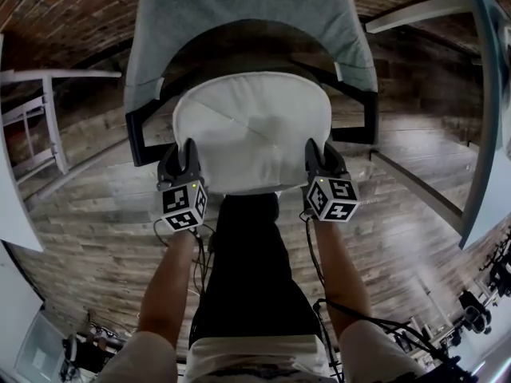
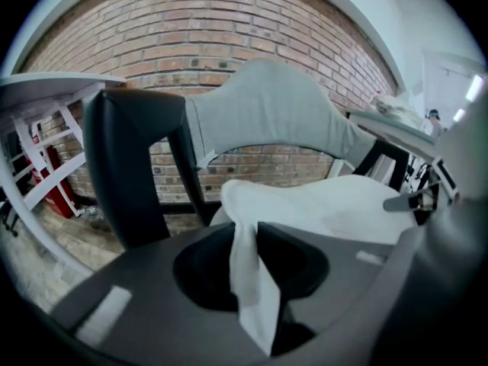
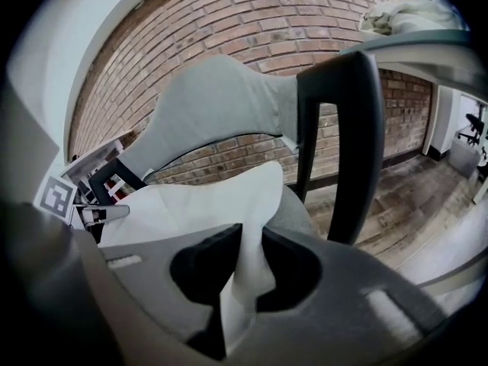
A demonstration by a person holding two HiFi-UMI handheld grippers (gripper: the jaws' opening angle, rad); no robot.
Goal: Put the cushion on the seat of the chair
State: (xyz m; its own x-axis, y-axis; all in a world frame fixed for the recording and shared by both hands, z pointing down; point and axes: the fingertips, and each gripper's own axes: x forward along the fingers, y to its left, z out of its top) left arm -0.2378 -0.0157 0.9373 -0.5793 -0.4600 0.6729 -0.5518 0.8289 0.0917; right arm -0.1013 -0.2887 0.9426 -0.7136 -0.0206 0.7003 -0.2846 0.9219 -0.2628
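Above the chair, left gripper and right gripper pinch the cushion edge.

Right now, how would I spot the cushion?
Look for the chair with the grey back by the brick wall. Over its seat is the cushion, pinched at its near edge by the left gripper and right gripper. It is white and puffy; the chair is grey and black.

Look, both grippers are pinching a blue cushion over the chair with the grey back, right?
Not quite. The cushion is white, not blue, as the head view shows. The rest is right: the left gripper and the right gripper each pinch its near edge over the chair with the grey back.
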